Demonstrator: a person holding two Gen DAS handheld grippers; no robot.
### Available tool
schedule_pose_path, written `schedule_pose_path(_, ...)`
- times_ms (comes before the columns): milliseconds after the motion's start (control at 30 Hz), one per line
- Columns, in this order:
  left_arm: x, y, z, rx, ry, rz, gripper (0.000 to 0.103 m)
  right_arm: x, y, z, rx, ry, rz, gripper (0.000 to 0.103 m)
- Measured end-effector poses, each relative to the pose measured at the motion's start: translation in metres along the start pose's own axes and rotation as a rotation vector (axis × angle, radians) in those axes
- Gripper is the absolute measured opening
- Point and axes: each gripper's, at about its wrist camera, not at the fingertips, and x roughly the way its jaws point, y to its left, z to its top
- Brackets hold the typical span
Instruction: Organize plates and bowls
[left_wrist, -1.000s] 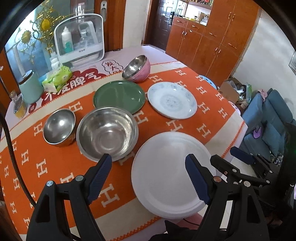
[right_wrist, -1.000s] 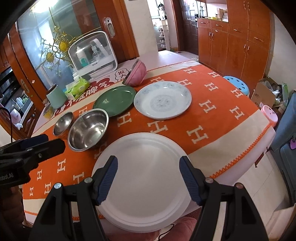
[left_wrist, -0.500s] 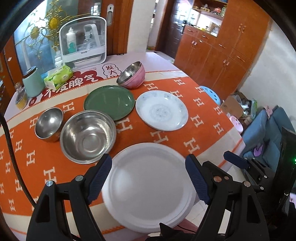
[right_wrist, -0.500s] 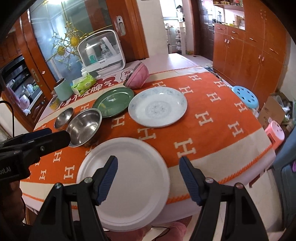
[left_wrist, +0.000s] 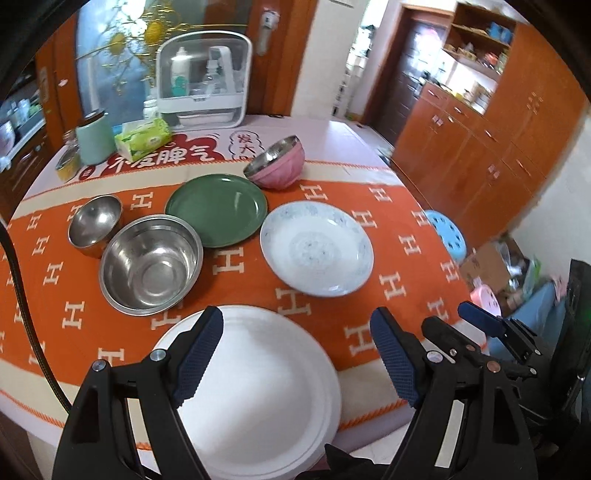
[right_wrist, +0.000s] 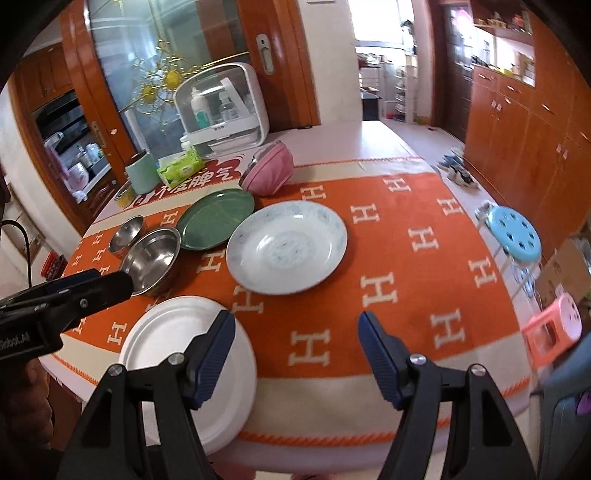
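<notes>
While both grippers hang over the near table edge, jaws apart and empty: left gripper sits above the white plate, a big round matte disc with a shallow rim that overhangs the table edge toward the camera; right gripper has only tablecloth between its fingers, white plate just off its left finger

Cloth is woven orange with cream H pattern, cream border and stitched orange trim at the drop-off

Beyond the left gripper, left of centre: large steel bowl, shiny, deep, round, touching or nearly touching the small steel bowl behind-left of it. Ahead and slightly right: patterned plate, glazed white with faint blue print, shallow dish shape. Green plate further out, smooth, flat, its edge just beside the large bowl and the patterned plate. Pink bowl farthest, steel-lined, tilted, rim by the green plate

Open cloth to the right of the patterned plate runs clear to the right table edge; left side is crowded

Far end: tissue pack, mint canister, clear-front white case
</notes>
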Motion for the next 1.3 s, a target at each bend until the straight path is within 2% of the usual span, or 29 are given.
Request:
schedule_pose_path(200,0.010,-0.007,0.007,-0.134,-0.050,0.032,0.081,0.001,-0.027,0.014,-0.066,-0.025,0.033,0.069)
schedule_pose_path(333,0.015,-0.011,0.012,-0.184,-0.083,0.054,0.081,0.007,-0.041,0.023,-0.098,-0.030,0.049,0.069)
schedule_pose_path(567,0.031,-0.017,0.030,-0.221,-0.099,0.113,0.081,0.026,-0.064,0.049,-0.099,-0.052,0.107,0.069)
schedule_pose_path(733,0.052,-0.018,0.043,-0.214,-0.071,0.155,0.081,0.048,-0.075,0.064,-0.075,-0.042,0.168,0.069)
schedule_pose_path(933,0.078,-0.014,0.054,-0.206,-0.017,0.196,0.081,0.085,-0.084,0.069,-0.024,0.046,0.236,0.069)
schedule_pose_path(1233,0.124,-0.009,0.063,-0.187,0.078,0.216,0.081,0.127,-0.091,0.068,0.008,0.154,0.278,0.069)
schedule_pose_path(1267,0.129,-0.009,0.063,-0.172,0.034,0.198,0.081,0.132,-0.092,0.068,0.011,0.166,0.285,0.069)
schedule_pose_path(1300,0.136,-0.008,0.065,-0.172,0.046,0.199,0.081,0.137,-0.093,0.069,0.013,0.179,0.292,0.069)
